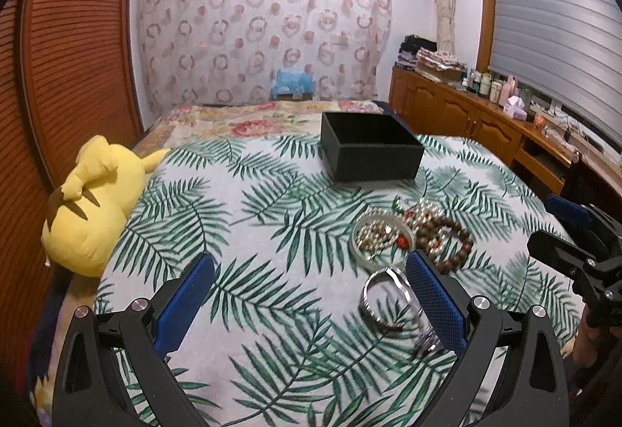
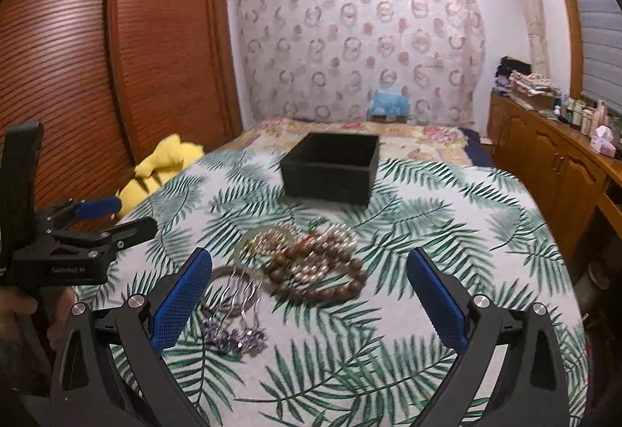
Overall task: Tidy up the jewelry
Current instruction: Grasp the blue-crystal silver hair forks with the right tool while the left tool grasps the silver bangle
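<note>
Both grippers, left (image 1: 311,295) and right (image 2: 309,291), hover with jaws spread wide, empty, above the jewelry pile (image 2: 311,260).

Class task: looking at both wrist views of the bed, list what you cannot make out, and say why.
- Floor of the black box: both views, hidden by its own walls.
- Silver bangles: left view, blurred, partly behind a blue finger.
- Purple piece: right view, blurred.
- Bottles on the cabinet: too small.

A bed (image 1: 272,194) with a palm-leaf cover filled the room, a louvred wooden wardrobe (image 2: 116,58) at nine o'clock, a circle-patterned curtain (image 1: 264,27) at twelve, and low wooden cabinets (image 1: 458,112) under a blinded window (image 1: 556,27) at three.
</note>
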`<state>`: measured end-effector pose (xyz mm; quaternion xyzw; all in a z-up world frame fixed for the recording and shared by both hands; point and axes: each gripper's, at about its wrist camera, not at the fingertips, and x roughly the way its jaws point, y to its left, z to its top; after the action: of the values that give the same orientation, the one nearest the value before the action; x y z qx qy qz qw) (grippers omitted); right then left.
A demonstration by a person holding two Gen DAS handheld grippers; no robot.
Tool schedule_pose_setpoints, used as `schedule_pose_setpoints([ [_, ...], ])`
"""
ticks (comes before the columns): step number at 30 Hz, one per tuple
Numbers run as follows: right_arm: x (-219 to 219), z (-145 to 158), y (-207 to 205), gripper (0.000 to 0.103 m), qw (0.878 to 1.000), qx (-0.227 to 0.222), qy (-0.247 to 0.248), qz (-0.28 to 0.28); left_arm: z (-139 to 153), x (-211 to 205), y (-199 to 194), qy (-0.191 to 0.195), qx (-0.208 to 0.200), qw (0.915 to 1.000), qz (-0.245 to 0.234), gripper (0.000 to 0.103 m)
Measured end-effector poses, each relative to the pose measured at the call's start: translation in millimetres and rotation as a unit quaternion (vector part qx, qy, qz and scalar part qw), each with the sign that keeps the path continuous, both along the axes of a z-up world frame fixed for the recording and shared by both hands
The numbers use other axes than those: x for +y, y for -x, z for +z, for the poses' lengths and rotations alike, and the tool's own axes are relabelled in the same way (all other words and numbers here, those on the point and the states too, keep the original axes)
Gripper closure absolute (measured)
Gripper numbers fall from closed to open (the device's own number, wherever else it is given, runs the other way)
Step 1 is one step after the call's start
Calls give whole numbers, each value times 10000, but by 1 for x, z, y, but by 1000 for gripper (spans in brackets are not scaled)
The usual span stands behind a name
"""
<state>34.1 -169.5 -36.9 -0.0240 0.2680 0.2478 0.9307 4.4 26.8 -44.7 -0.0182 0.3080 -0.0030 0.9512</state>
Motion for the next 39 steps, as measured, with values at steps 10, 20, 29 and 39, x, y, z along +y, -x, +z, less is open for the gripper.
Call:
schedule_pose_setpoints([
  [10, 34, -34, -5, 8, 9964, 479, 342, 612, -25, 15, 0, 133, 346, 9993, -49, 8],
  [20, 60, -64, -8, 21, 9863, 970, 657, 1158, -41, 20, -4, 283, 599, 9977, -155, 8],
  [29, 77, -73, -9, 40, 9801, 1056, 1084, 1285, -51, 20, -5, 430, 710, 9962, -277, 8],
  [39, 55, -53, -3, 43, 9850, 768, 724, 1366, -50, 8, -22, 564, 848, 9924, -691, 29],
])
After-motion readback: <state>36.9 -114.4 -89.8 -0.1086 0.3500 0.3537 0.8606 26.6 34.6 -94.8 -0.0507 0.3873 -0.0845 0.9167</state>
